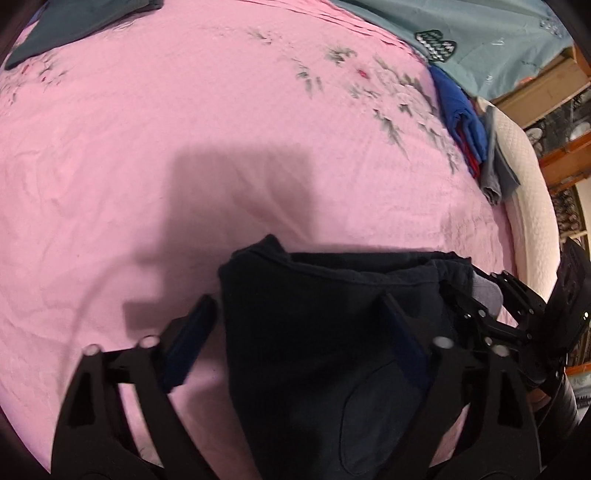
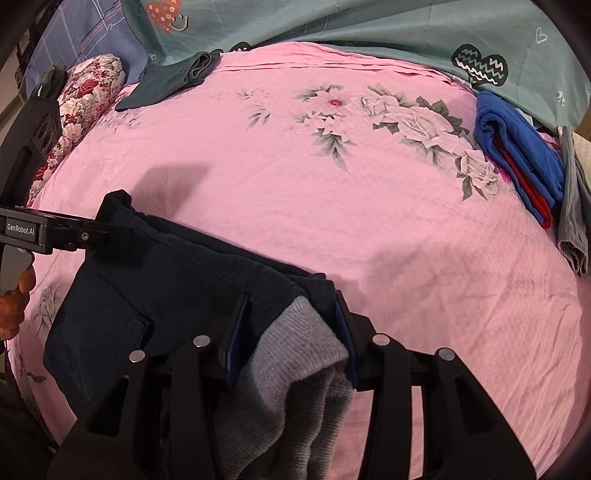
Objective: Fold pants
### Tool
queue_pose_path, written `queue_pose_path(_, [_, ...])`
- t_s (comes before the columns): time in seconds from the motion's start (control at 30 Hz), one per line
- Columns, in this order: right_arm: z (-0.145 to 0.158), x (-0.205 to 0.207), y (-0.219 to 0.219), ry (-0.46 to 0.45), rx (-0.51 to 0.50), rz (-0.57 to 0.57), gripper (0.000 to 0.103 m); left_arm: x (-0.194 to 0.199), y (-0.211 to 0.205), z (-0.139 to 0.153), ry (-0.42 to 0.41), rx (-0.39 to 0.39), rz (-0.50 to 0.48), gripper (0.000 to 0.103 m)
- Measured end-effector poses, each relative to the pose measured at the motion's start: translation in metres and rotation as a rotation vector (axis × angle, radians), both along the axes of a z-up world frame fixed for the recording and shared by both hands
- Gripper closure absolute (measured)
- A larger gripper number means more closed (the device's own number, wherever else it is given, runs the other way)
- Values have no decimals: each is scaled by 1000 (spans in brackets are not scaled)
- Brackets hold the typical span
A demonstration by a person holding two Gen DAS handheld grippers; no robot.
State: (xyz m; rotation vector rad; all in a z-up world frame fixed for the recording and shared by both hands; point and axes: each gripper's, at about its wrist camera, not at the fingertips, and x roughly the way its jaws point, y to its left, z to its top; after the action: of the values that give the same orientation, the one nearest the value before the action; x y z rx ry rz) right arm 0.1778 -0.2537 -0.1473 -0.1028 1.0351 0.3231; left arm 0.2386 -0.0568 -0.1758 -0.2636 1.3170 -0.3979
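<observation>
Dark navy pants hang over the pink bedspread, held up by the waistband between both grippers. They also show in the right wrist view, with a grey ribbed lining. My left gripper stands wide, with the cloth lying over its right finger; from the right wrist view it clamps the waistband's left end. My right gripper is shut on the waistband's right end, and it shows in the left wrist view.
A folded blue and red garment and a grey one lie at the bed's right edge. A dark teal garment lies at the far left. A floral pillow and a teal quilt lie at the head.
</observation>
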Motion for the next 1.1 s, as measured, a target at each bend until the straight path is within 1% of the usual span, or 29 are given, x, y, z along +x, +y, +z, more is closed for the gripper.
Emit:
queue_pose_path(0.03, [0, 0, 1, 0, -5, -2, 59, -2, -1, 1, -5, -1, -6, 31])
queue_pose_path(0.17, [1, 0, 3, -3, -24, -4, 59, -10, -6, 8, -58, 38, -18, 40])
queue_pose_path(0.23, [2, -1, 5, -9, -35, -7, 60, -15, -8, 13, -90, 57, -21, 48])
queue_pose_path(0.27, [3, -2, 6, -14, -41, -10, 60, -17, -10, 16, -104, 65, -24, 50])
queue_pose_path(0.3, [5, -3, 7, -21, -44, -17, 60, -19, -11, 19, -118, 73, -28, 55])
queue_pose_path(0.43, [14, -11, 9, -58, -54, -46, 63, -28, -8, 29, -162, 72, -34, 67])
queue_pose_path(0.5, [23, -18, 13, -90, -69, -49, 64, -35, -7, 36, -189, 72, -35, 70])
queue_pose_path(0.6, [36, -29, 17, -133, -77, -51, 65, -48, -1, 48, -231, 62, -25, 72])
queue_pose_path(0.7, [56, -43, 23, -193, -78, -44, 65, -67, 10, 68, -274, 37, -7, 73])
queue_pose_path(0.77, [66, -53, 29, -228, -79, -32, 65, -78, 19, 80, -300, 41, 3, 73])
queue_pose_path(0.87, [79, -63, 44, -264, -68, 2, 65, -90, 37, 95, -343, 61, 30, 73])
queue_pose_path(0.97, [85, -66, 67, -290, -61, 46, 65, -90, 58, 105, -365, 76, 66, 74])
queue_pose_path(1.1, [84, -53, 101, -287, -30, 80, 66, -86, 93, 111, -383, 123, 110, 74])
